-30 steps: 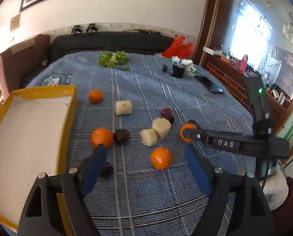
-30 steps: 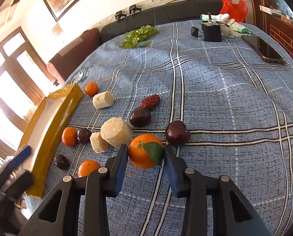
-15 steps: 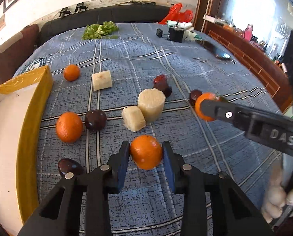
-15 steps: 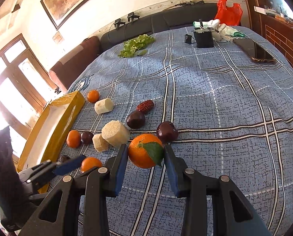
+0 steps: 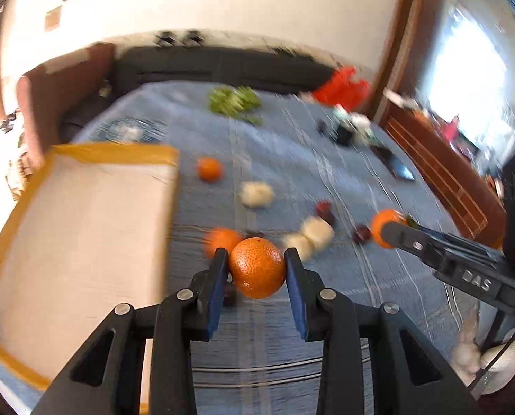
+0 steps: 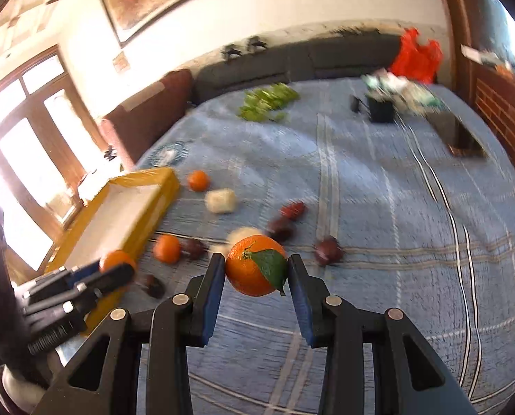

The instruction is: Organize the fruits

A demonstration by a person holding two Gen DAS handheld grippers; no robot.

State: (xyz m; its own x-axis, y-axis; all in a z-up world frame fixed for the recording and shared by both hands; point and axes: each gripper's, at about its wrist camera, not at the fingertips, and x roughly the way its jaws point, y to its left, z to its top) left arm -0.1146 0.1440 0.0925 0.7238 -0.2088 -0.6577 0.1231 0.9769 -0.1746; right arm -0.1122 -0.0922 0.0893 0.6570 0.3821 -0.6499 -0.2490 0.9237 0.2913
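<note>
Claws clamped: left claw [image 5: 256,269] on orange [image 5: 256,267], right claw [image 6: 255,271] on leafed orange [image 6: 254,264].

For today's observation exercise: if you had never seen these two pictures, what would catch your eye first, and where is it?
Front and centre in each view is a bright orange pinched in a gripper: a plain orange in the left gripper, a leafed orange in the right gripper. Behind lie scattered fruits on a blue checked cloth, with a yellow-rimmed box at the left.

Bare blue cloth [image 6: 396,224] right of scattered fruit, yellow-rimmed tray [image 5: 84,242] walling the left side
</note>
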